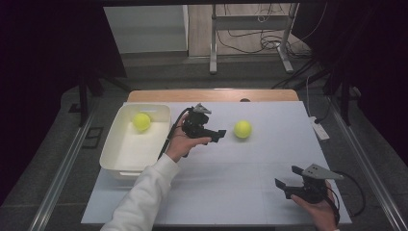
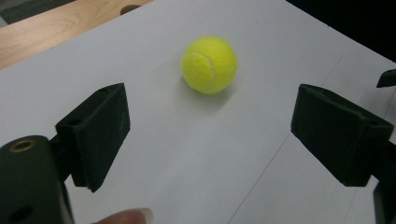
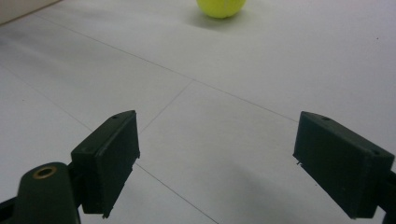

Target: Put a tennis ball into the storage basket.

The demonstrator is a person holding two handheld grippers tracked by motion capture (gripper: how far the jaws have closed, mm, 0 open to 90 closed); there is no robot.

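Your left tool [image 1: 219,134] hovers near the middle of the white surface [image 1: 231,192], its jaws spread wide with nothing between them. A yellow tennis ball [image 1: 243,129] lies just beyond the tips, toward 3 o'clock from that tool; in the left gripper view the ball [image 2: 209,64] sits on the surface ahead of the gap, apart from both jaws. Your right tool [image 1: 287,184] is low at about 5 o'clock on the surface, its jaws also wide apart and empty. In the right gripper view the same ball [image 3: 221,7] shows far ahead at 12 o'clock. A second tennis ball [image 1: 141,121] rests inside the white tub [image 1: 111,144] at 9 o'clock.
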